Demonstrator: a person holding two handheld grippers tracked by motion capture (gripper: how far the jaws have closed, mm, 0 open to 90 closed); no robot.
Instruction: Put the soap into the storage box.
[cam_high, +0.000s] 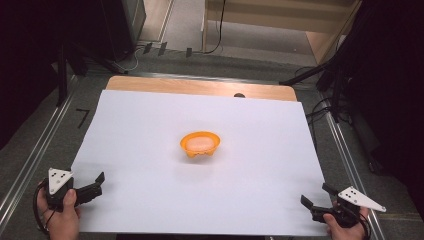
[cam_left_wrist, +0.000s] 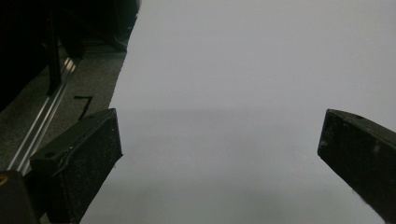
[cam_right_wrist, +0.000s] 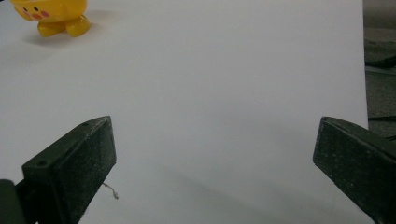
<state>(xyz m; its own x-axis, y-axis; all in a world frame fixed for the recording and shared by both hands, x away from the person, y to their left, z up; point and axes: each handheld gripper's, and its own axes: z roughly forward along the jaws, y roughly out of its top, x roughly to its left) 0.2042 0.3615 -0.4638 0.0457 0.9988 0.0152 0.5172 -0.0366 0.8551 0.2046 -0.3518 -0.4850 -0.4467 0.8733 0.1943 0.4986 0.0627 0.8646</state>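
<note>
At the near edge of the worktop (cam_high: 150, 85), two hands wait on either corner of a white sheet (cam_high: 150, 150): the left hand-held gripper (cam_high: 98, 181) at the near-left corner, the right hand-held gripper (cam_high: 315, 196) at the near-right, each with its jaws standing wide apart and holding nothing. Both rest low over the paper, angled inward.

Between and beyond them, close to the middle of the sheet, stands the one object in play, a small orange bowl-like toy (cam_high: 200, 144) with a pale pink inside and stubby feet. In the right gripper view it shows at the upper left as a yellow-orange figure (cam_right_wrist: 53, 16) with pink cheek marks, sitting upright on its feet and touching nothing else.

The toy lies forward and to the right of the left hand-held gripper, and forward and to the left of the right one. It is well apart from both, roughly as far from each, so neither hand has a clear head start. Its rim is slightly wider across the table than deep, suggesting a grasp would close most easily front to back. The left gripper view looks along open jaws over bare paper, with the dark floor (cam_left_wrist: 93, 79) beside the sheet's left edge.
</note>
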